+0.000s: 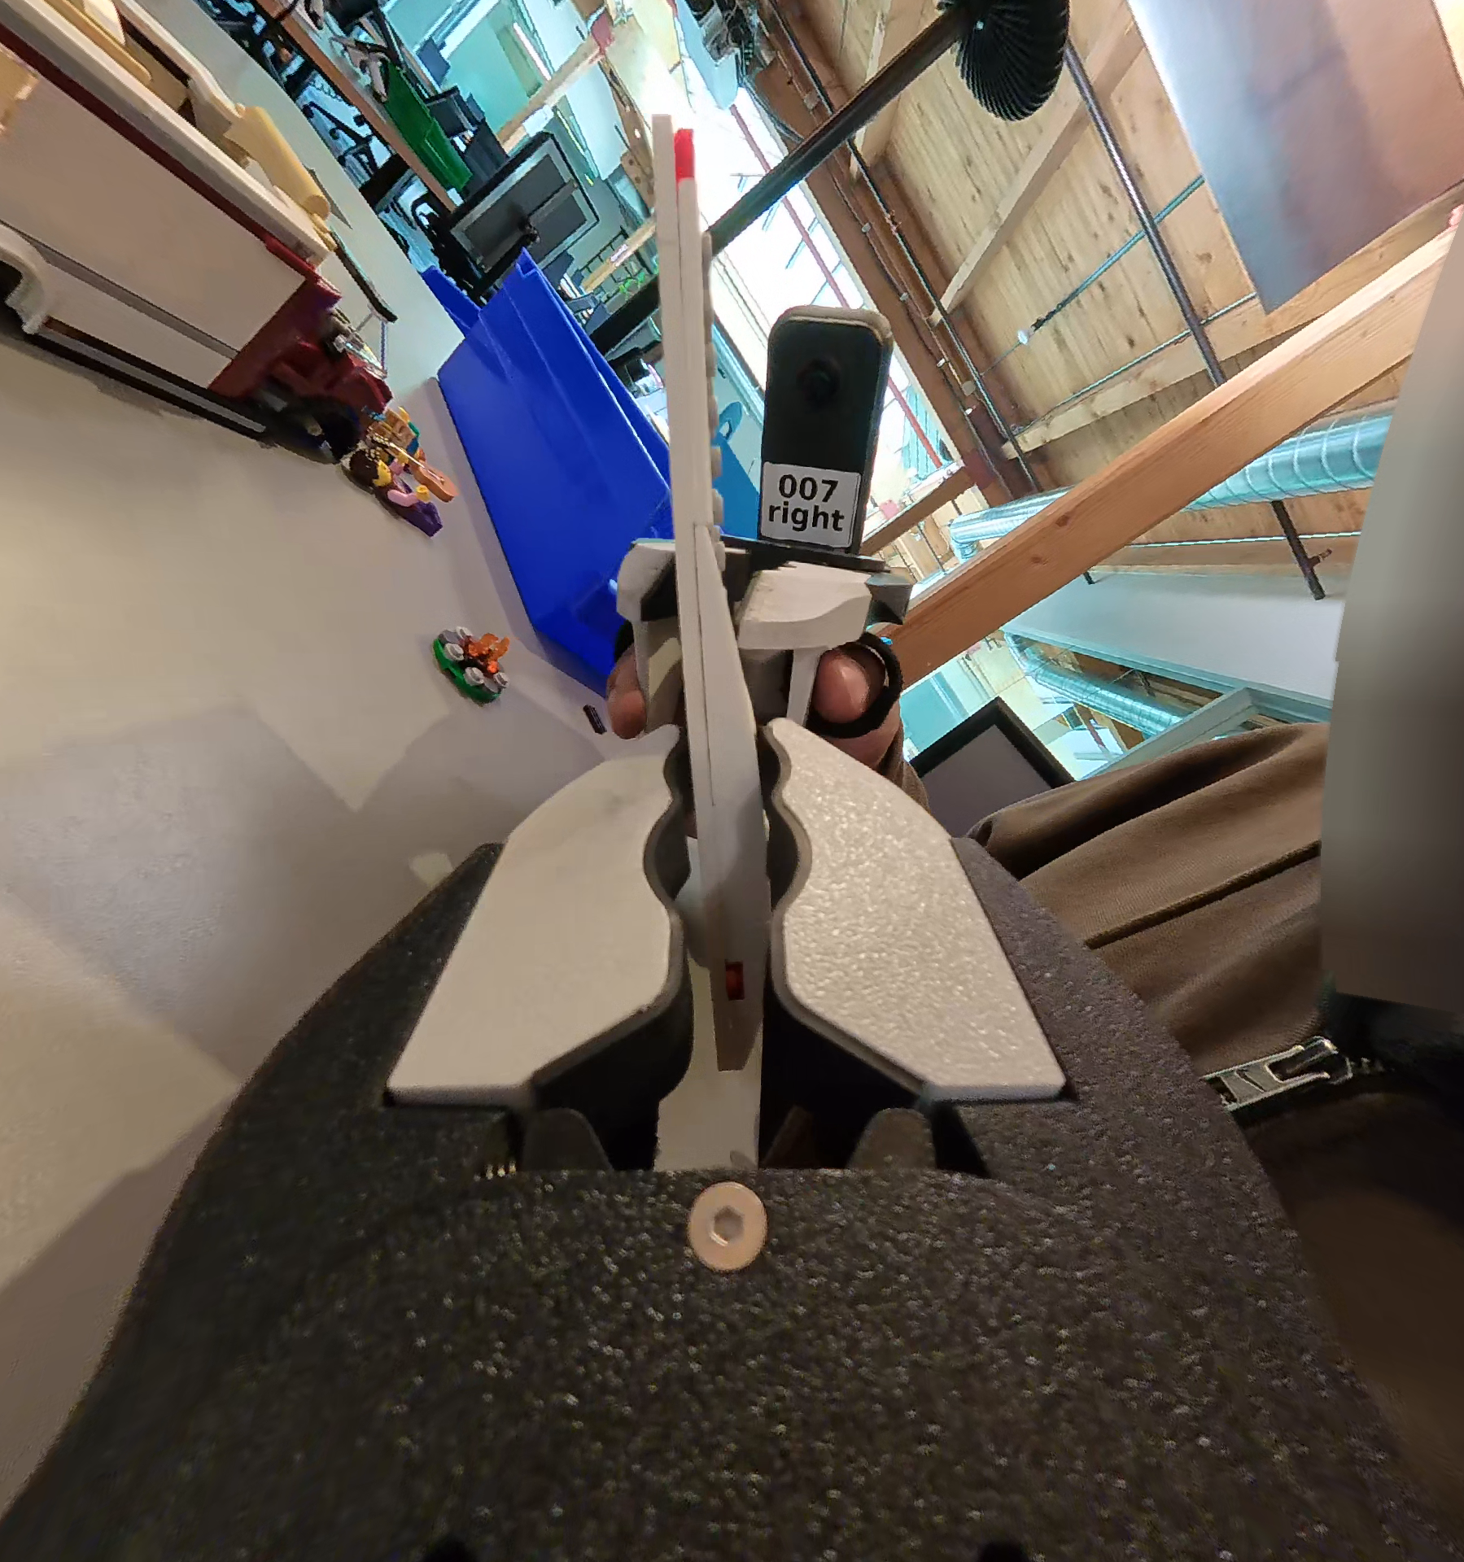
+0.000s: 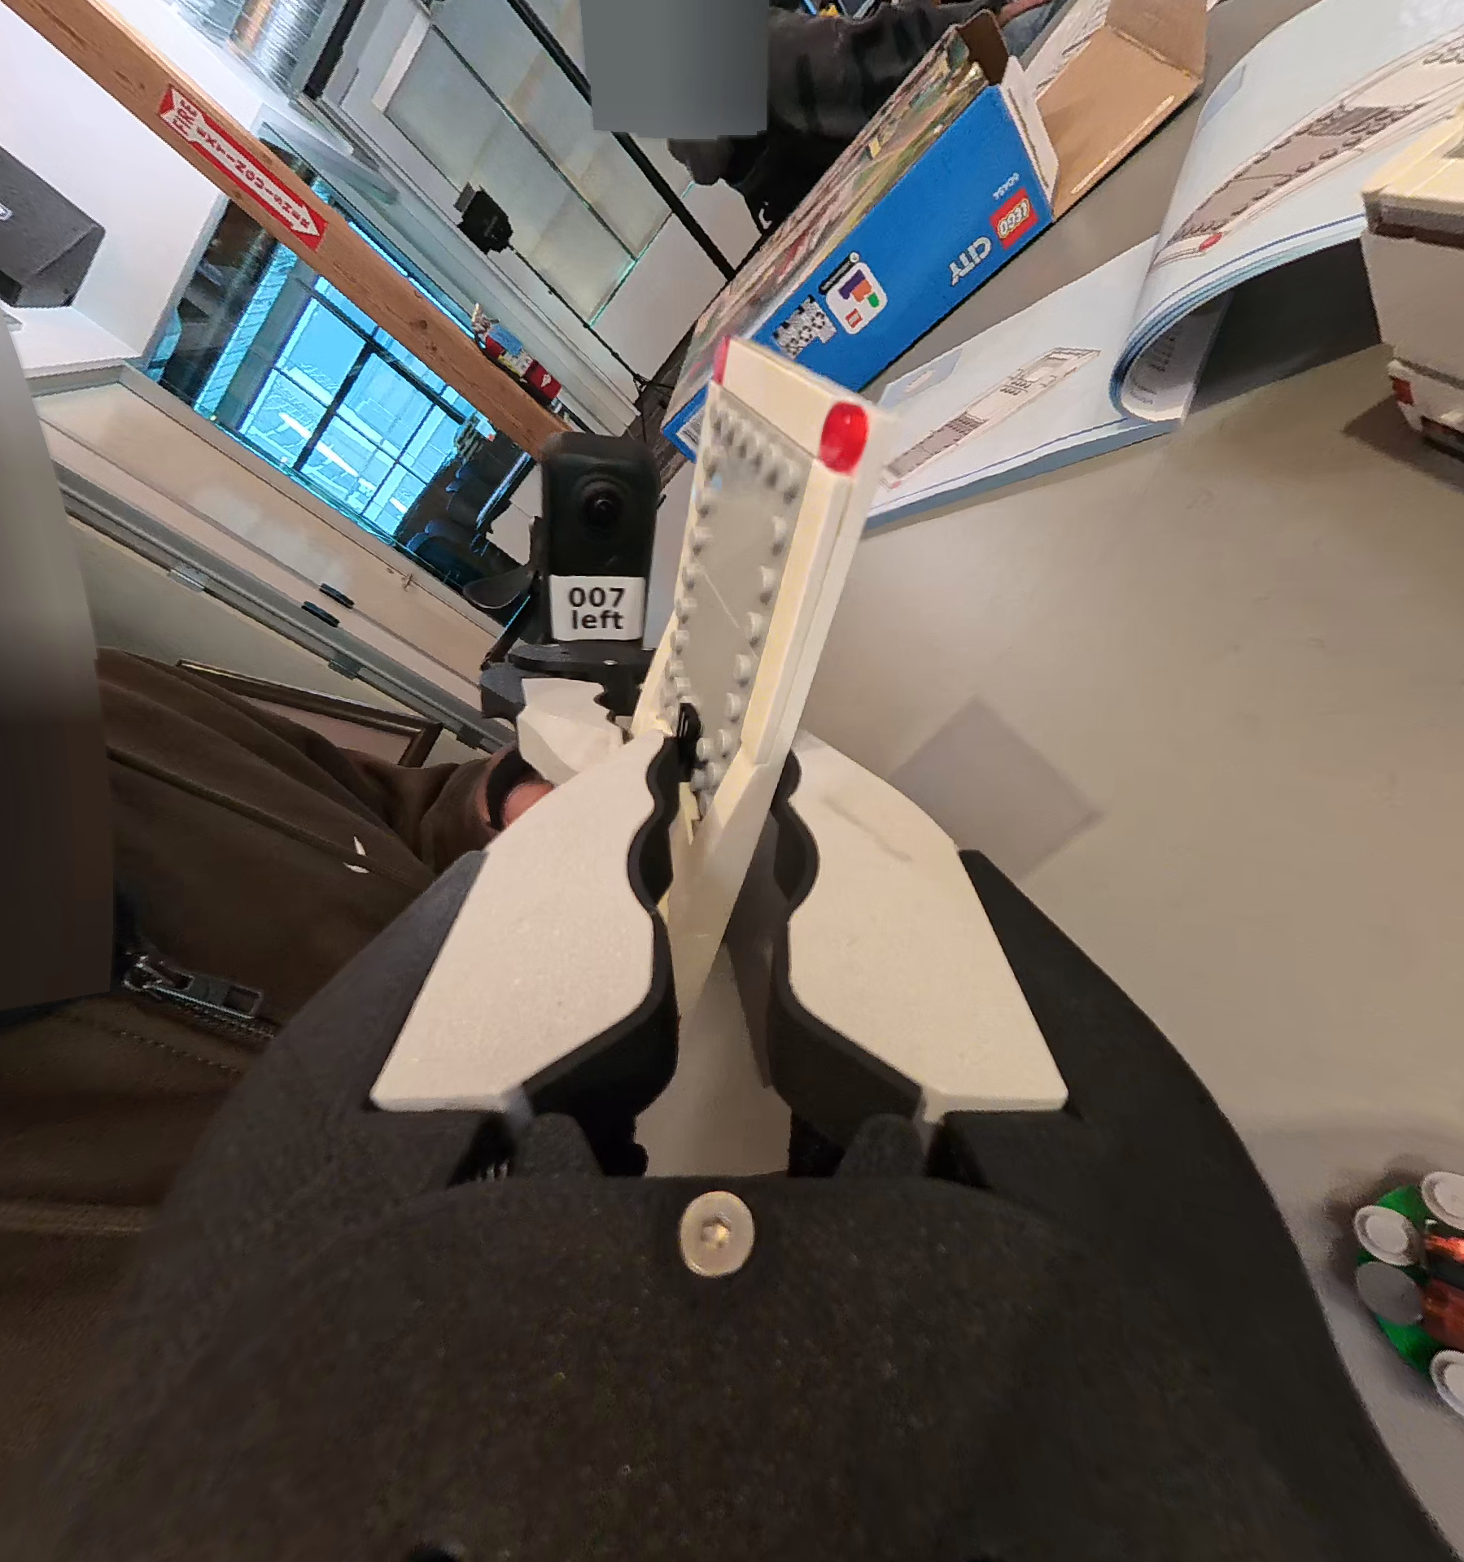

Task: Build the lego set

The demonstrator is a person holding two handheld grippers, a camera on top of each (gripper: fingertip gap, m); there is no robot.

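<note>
Item: white brick-built panel, red-tipped; both the left hand-held gripper and right hand-held gripper are clamping it, jaws nearly closed. Risk: opposing pulls are likely splitting its layers, dropping pieces onto the counter.

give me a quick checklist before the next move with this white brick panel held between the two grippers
1. Left gripper clamped on the white brick panel: ok, both pads meet its faces.
2. Right gripper clamped on the same panel: ok.
3. Panel clear of the table: ok, it is held up in the air.
4. Red stud on the panel's corner in place: ok.
5. Green round brick piece clear of both grippers: ok, it lies apart on the table.
6. Panel's layers fully seated: cannot tell.
</note>
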